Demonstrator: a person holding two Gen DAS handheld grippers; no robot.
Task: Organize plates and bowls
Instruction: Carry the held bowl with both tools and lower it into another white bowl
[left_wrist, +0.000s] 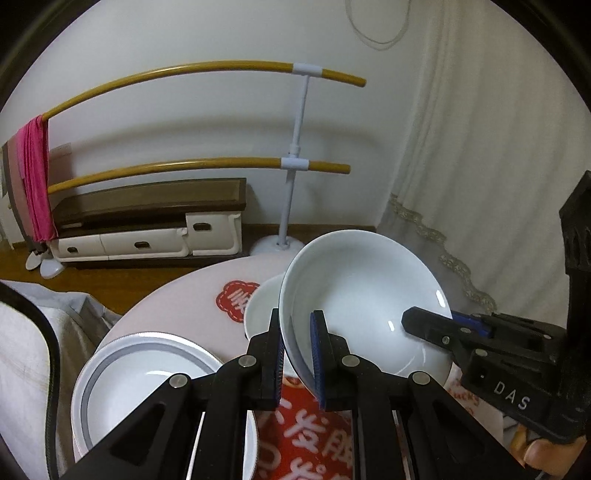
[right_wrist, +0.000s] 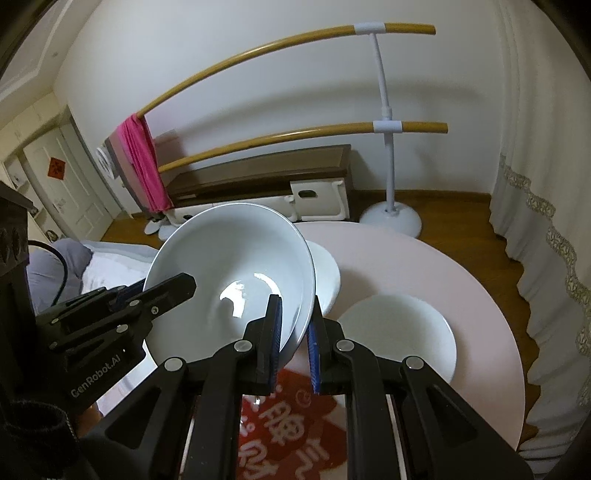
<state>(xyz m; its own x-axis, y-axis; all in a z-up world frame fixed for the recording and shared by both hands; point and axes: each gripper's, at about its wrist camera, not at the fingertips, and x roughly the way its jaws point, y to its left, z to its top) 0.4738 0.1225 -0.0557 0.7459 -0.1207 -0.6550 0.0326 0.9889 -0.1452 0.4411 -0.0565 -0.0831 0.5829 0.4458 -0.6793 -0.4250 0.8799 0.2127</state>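
1. While both hands lift, the left gripper pinches one rim of the big white bowl.
2. The right gripper pinches the opposite rim, the bowl tilted between them above the table.

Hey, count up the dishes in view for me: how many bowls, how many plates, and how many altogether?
Bowls: 2, large bowl and small bowl
Plates: 2, grey-rimmed plate and plain white plate
Total: 4
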